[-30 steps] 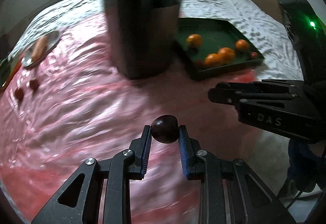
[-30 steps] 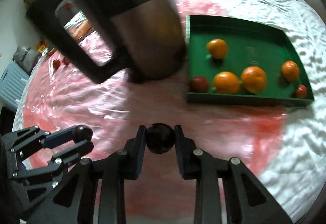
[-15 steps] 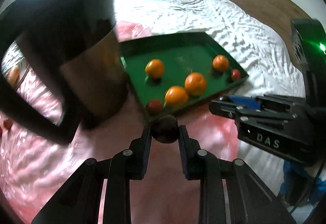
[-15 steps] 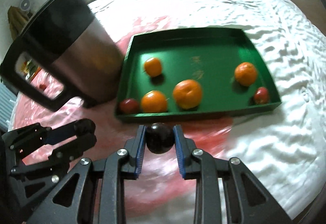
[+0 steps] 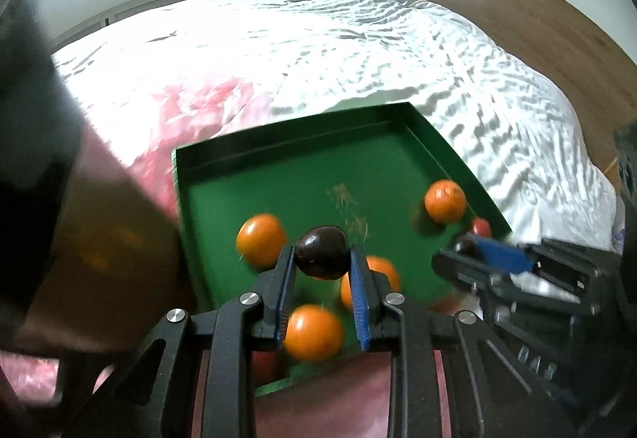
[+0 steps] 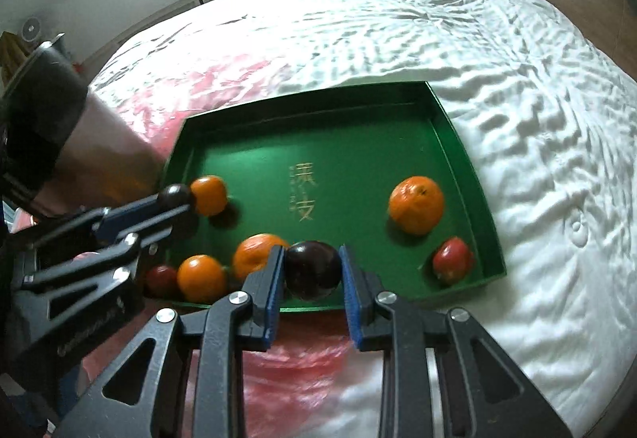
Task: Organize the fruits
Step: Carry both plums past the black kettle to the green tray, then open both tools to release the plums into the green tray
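Observation:
A green tray (image 5: 302, 143) (image 6: 469, 175) lies on the bed and holds several oranges (image 5: 260, 239) (image 6: 416, 204) and small red fruits (image 6: 453, 259). My left gripper (image 5: 321, 257) is shut on a dark plum (image 5: 321, 251) and holds it above the tray's near-left part. My right gripper (image 6: 312, 271) is shut on another dark plum (image 6: 313, 270) above the tray's front rim. Each gripper shows in the other's view, the right one (image 5: 466, 249) at the tray's right, the left one (image 6: 175, 197) at its left.
A tall steel kettle with a black handle (image 5: 79, 231) (image 6: 59, 127) stands just left of the tray on a pink plastic sheet (image 5: 191, 108). The white rumpled bedsheet (image 6: 517, 80) surrounds the tray. A wooden headboard (image 5: 497, 0) is behind.
Both grippers have moved forward and right from over the pink sheet past the kettle to above the tray, each still holding its plum.

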